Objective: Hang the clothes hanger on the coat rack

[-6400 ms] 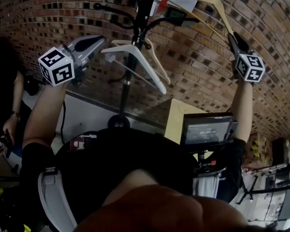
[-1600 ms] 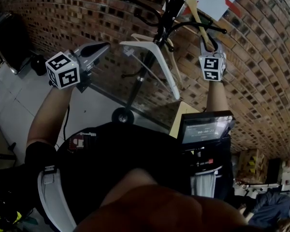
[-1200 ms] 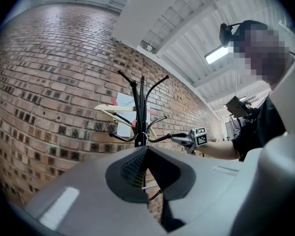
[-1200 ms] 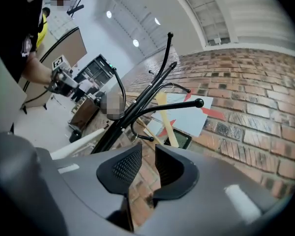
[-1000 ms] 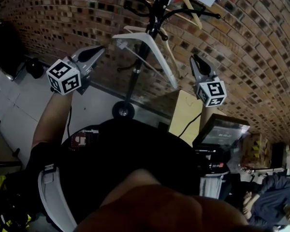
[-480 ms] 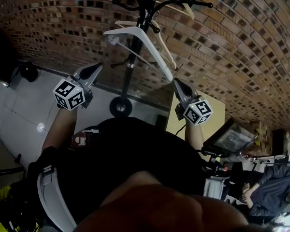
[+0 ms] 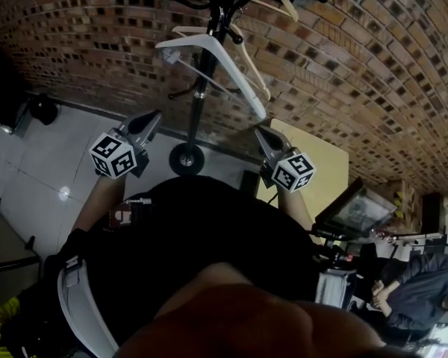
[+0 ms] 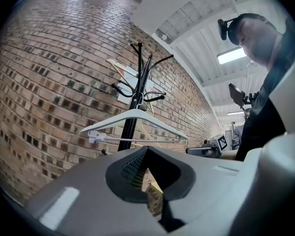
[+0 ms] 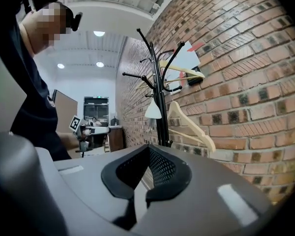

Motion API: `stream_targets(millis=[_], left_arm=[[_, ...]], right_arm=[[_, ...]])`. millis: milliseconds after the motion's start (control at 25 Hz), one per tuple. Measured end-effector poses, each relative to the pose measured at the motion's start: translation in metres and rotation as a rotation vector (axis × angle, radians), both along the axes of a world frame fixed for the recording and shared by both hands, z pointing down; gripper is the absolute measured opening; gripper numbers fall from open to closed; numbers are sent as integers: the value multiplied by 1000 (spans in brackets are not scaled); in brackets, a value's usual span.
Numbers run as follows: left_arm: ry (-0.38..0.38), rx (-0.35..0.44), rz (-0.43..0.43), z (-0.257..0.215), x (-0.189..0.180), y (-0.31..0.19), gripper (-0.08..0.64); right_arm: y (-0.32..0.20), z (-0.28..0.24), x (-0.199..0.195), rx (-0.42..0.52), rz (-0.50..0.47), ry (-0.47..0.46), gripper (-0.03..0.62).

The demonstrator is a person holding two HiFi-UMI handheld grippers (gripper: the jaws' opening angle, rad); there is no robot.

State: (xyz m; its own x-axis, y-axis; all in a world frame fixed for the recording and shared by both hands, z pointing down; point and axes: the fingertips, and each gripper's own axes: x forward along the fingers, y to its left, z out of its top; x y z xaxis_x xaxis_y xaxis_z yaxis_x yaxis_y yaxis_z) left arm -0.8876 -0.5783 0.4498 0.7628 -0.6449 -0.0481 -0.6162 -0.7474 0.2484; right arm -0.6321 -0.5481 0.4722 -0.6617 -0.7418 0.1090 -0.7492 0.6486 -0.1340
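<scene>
The left gripper sits low, its jaws pressed together on nothing. Above and ahead of it, a white plastic hanger dangles from the black coat rack. Just behind that is a lower wooden hanger, and an upper wooden hanger rides a top prong, well above the right gripper. That gripper is also closed tight and empty. With 3 hangers up, I'd judge the hanging done and nothing left to carry.
</scene>
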Motion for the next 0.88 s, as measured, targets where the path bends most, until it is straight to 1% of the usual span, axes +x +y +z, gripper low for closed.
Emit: stream_targets(millis=[440, 880], left_arm=[[-2, 18, -14, -7, -5, 3, -6], [-9, 18, -14, -7, -5, 3, -6]], right_arm=[[-2, 4, -9, 14, -31, 47, 12], [-5, 5, -13, 15, -46, 57, 12]])
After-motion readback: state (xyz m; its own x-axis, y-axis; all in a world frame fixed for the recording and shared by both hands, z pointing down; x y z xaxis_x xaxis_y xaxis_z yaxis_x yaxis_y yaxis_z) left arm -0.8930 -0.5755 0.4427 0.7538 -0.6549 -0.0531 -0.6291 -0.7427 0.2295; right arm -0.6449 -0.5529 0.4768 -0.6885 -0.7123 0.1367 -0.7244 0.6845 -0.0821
